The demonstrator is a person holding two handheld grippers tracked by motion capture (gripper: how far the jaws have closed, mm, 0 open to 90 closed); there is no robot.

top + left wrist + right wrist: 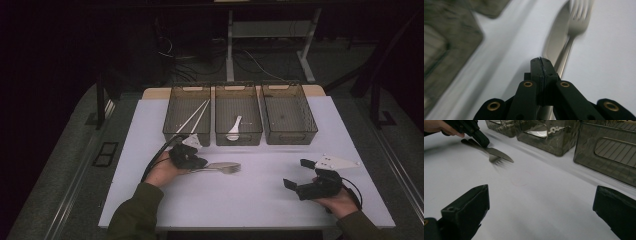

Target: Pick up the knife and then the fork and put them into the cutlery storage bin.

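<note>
High view: the left gripper [196, 161] pinches the handle of a silver metal fork [226, 169], tines pointing away from it.

Left gripper view: its jaws are pressed together, with the fork ahead beside a flat metal knife [554, 42].

Right gripper view: the right gripper [541, 212] gapes wide over the white table [536, 202], holding nothing.

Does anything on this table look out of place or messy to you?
Only mildly: a fork and a knife lie overlapping on the white table by the left tool, outside the three bins, while the right bin looks empty. Nothing looks spilled or damaged.
</note>
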